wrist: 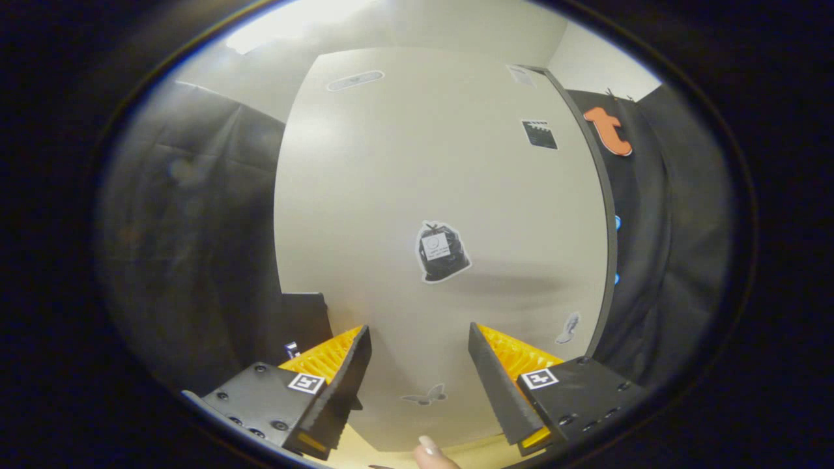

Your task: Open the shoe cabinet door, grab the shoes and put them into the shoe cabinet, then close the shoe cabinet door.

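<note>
straight ahead of the claw (pixel 420 342), beyond its fingers, a tall pale shoe cabinet door (pixel 404 195), flat face toward the camera; cannot tell from this angle whether shut flush or slightly ajar, and nothing of the inside visible, so contents unknown. dark edge strip (pixel 603 215) running down the door's right side. stuck on the door face: a sticker of a black rubbish bag (pixel 442 251) near the middle, a small clapperboard sticker (pixel 539 134) higher up toward the right, a pale oval sticker (pixel 355 80) near the top, a butterfly sticker (pixel 425 395) low down between the fingers, and a feather-like sticker (pixel 569 327) low by the right edge. claw spread wide, fingers well apart, nothing between them and nothing pinched; no contact with the door discernible. square marker tags on both finger mounts. just below the claw, a fingertip (pixel 431 451) of a person poking into view near the door's bottom edge. black cloth wall (pixel 189 228) hanging to the left of the door and again to the right, with a dark boxy shape (pixel 303 319) low on the left beside the door. pale wall and ceiling above. no obstacle between fingers and door.
</note>
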